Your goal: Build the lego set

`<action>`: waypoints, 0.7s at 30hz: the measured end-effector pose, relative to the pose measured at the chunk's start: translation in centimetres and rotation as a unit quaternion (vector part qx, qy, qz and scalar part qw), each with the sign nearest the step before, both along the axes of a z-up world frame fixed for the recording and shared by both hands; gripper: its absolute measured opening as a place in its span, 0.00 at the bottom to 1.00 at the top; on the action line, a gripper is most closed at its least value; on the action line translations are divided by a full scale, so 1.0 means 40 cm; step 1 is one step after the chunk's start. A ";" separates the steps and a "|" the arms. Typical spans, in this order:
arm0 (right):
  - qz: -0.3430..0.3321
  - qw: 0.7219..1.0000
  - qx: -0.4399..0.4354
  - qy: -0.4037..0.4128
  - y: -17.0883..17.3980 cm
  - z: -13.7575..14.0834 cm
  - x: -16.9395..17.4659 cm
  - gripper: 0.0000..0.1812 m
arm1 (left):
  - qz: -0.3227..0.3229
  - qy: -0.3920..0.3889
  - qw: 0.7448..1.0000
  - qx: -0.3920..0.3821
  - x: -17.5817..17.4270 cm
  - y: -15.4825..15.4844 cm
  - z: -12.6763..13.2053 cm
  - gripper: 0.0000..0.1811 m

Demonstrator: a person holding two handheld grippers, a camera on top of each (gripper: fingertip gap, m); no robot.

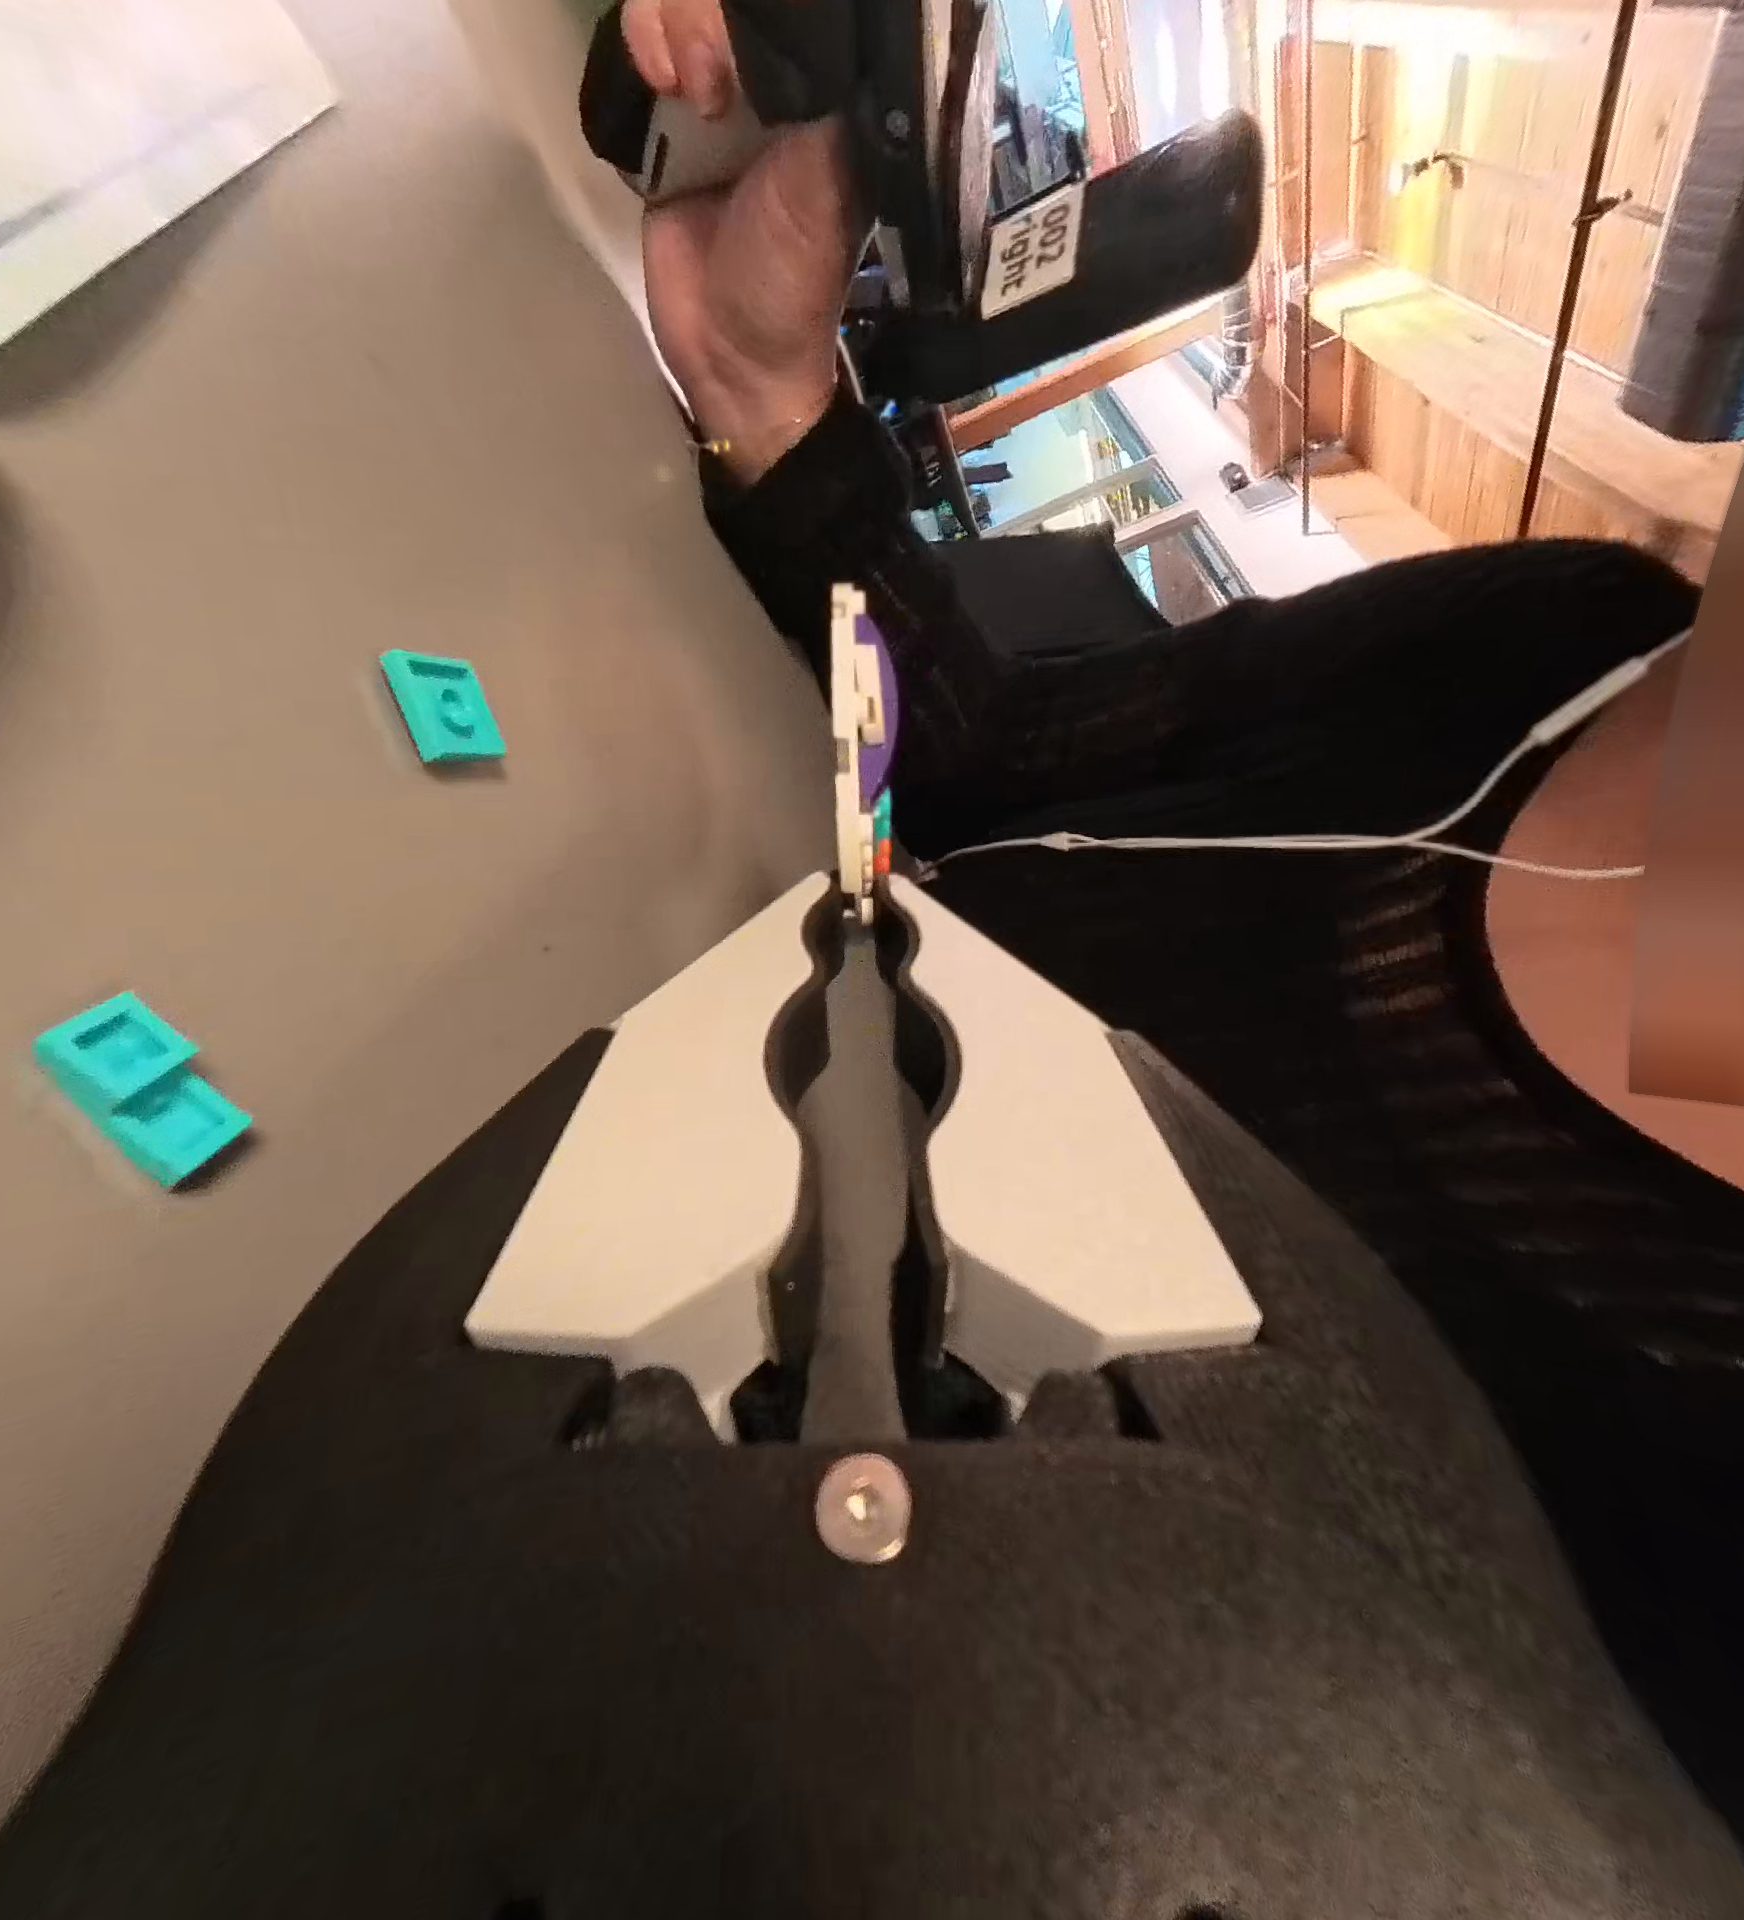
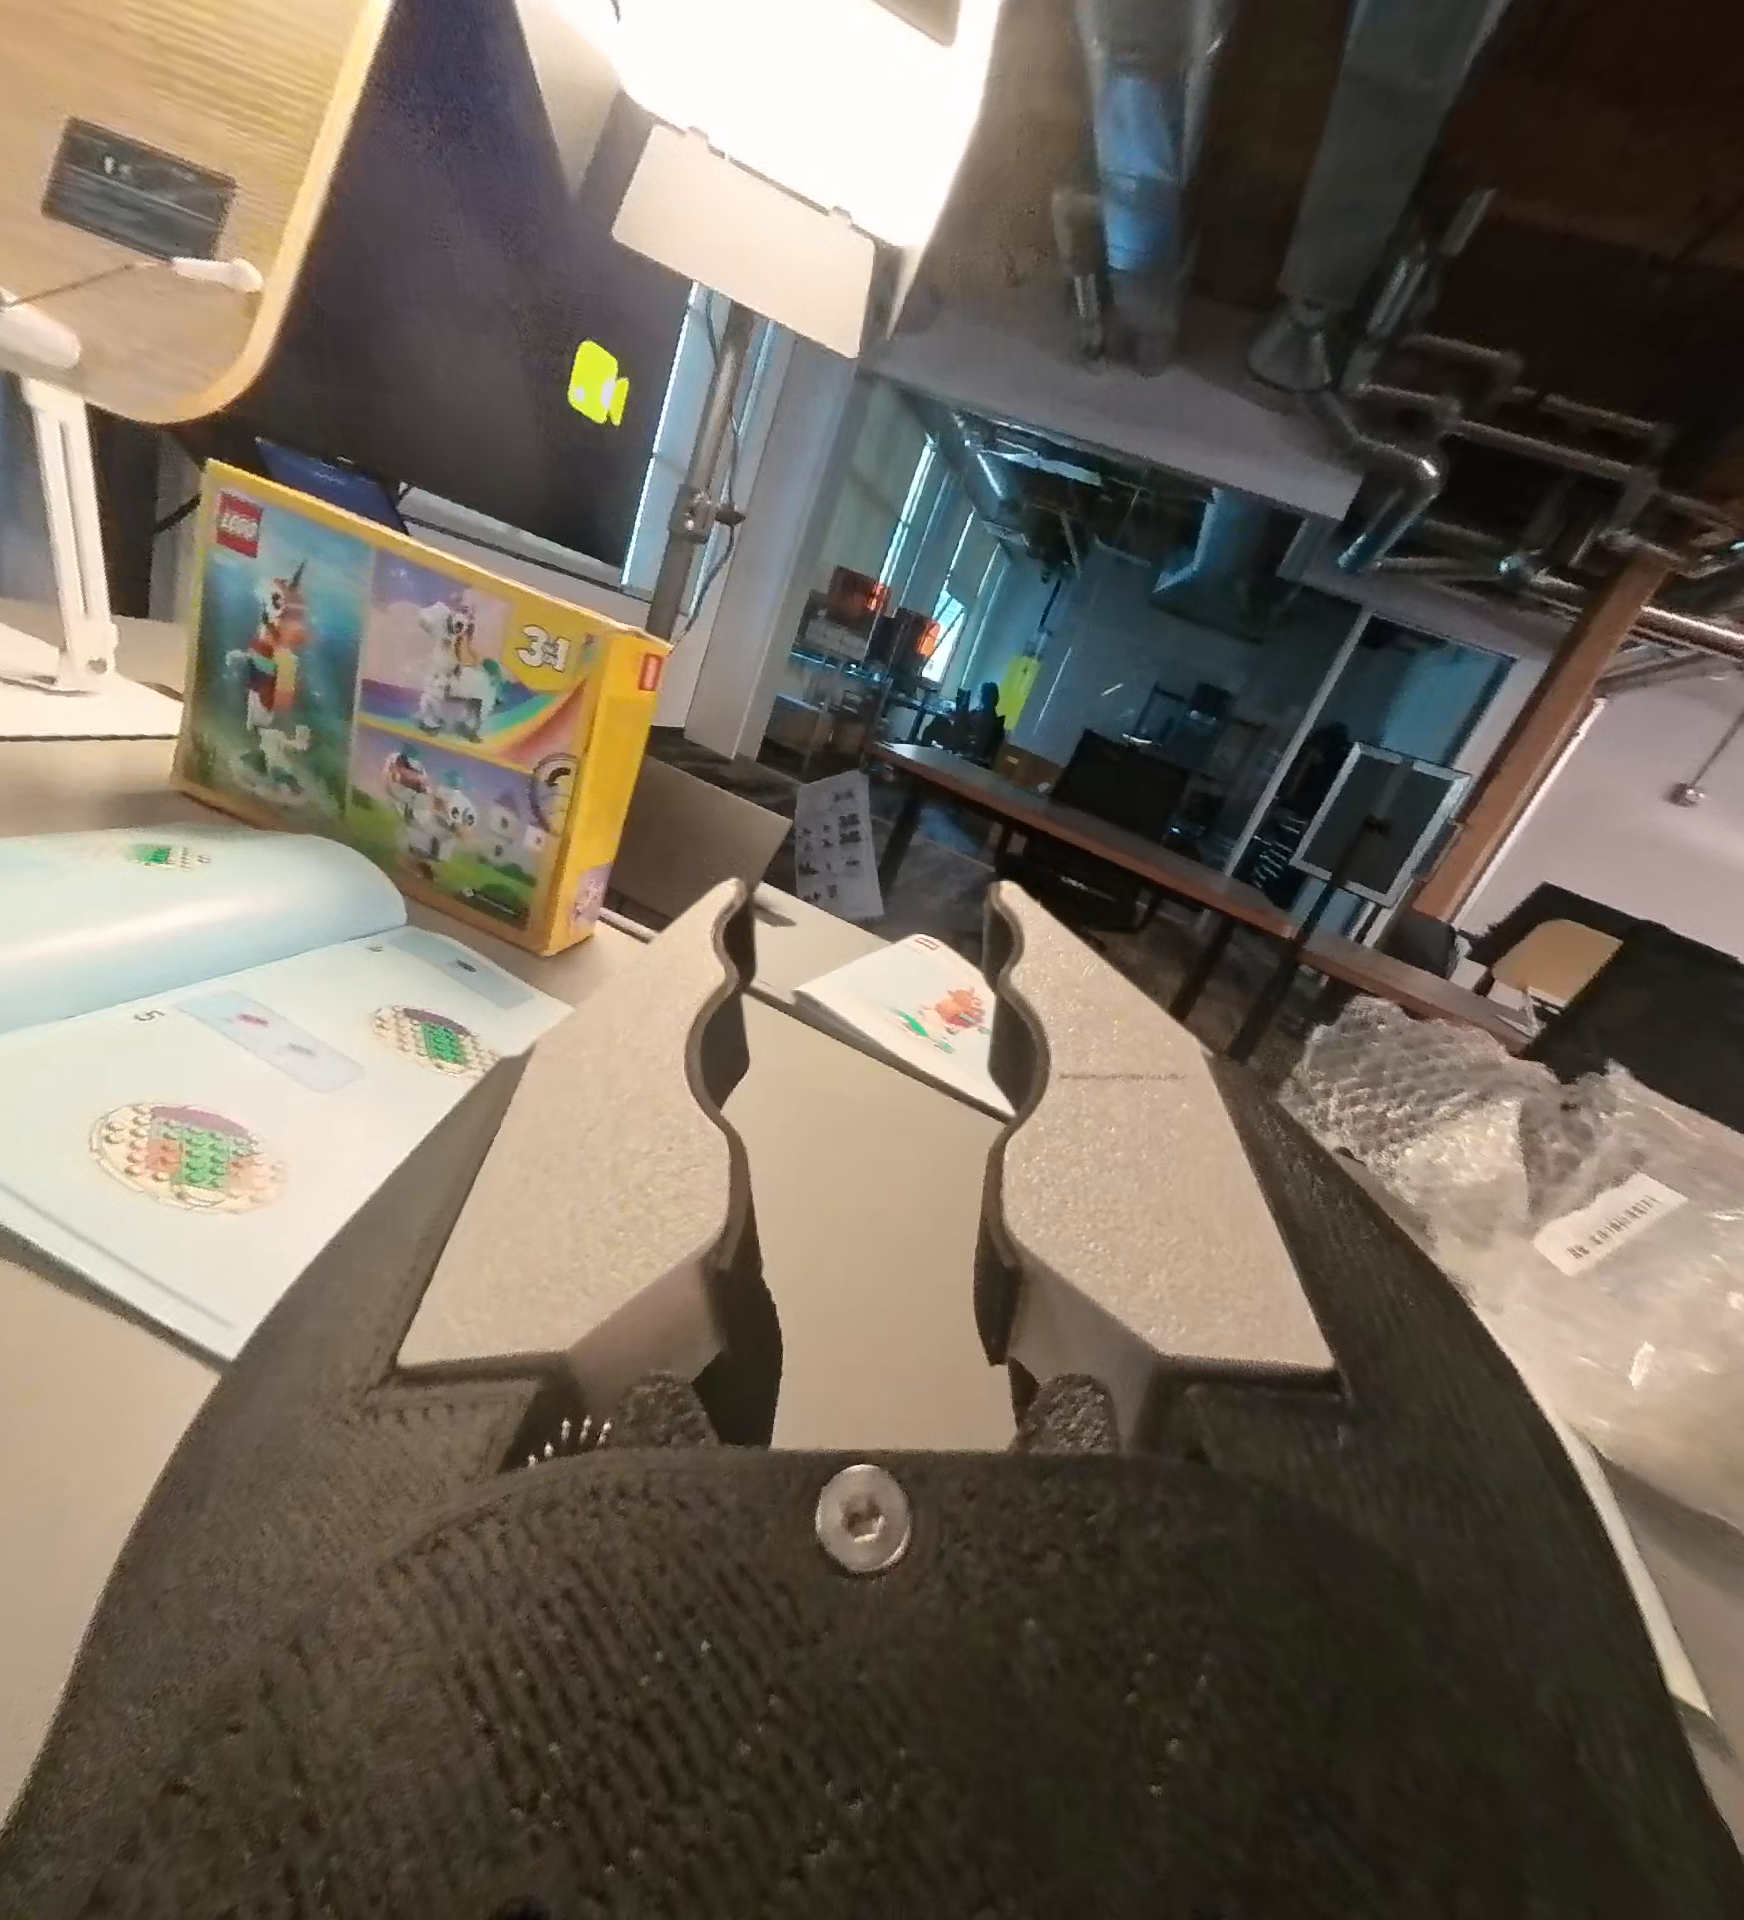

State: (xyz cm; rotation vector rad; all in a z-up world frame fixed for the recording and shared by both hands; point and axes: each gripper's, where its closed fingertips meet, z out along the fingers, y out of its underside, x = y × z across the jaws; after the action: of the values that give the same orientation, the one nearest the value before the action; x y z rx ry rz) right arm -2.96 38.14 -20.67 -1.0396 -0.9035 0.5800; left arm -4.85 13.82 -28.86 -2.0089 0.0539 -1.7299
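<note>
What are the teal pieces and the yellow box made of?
Teal pieces: looks like moulded hard plastic, with crisp edges and a slight sheen. Yellow box: likely printed cardboard, with folded corners and a glossy picture face.

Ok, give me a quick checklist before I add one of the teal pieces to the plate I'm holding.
1. Left gripper shut on the round lego plate: ok, held by its edge at the fingertips.
2. Right gripper open and empty: ok.
3. Teal pieces within view on the table: ok, a single teal plate and a teal pair lie apart.
4. Teal pieces stud side up: cannot tell.
5. Instruction booklet open: ok.
6. Grip deep enough for pressing: not ok, only the rim is pinched.
</note>
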 end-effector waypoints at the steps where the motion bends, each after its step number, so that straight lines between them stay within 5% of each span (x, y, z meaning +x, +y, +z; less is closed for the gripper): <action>1: 0.001 1.000 0.002 0.002 -0.003 0.002 0.000 0.23 | 0.002 0.001 1.000 0.000 0.000 0.001 -0.001 0.02; 12: -0.006 1.000 0.019 -0.007 -0.013 -0.002 0.001 0.21 | 0.055 -0.104 0.991 0.058 -0.048 0.013 0.082 0.02; 21: -0.013 1.000 0.024 -0.013 -0.003 -0.006 -0.002 0.20 | 0.048 -0.055 0.997 0.030 -0.025 0.026 0.042 0.02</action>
State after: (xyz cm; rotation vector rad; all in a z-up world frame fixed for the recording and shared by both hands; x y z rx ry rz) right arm -3.04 38.03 -20.89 -1.0158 -0.9226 0.5219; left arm -5.84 14.86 -27.18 -1.8409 -0.0274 -1.7536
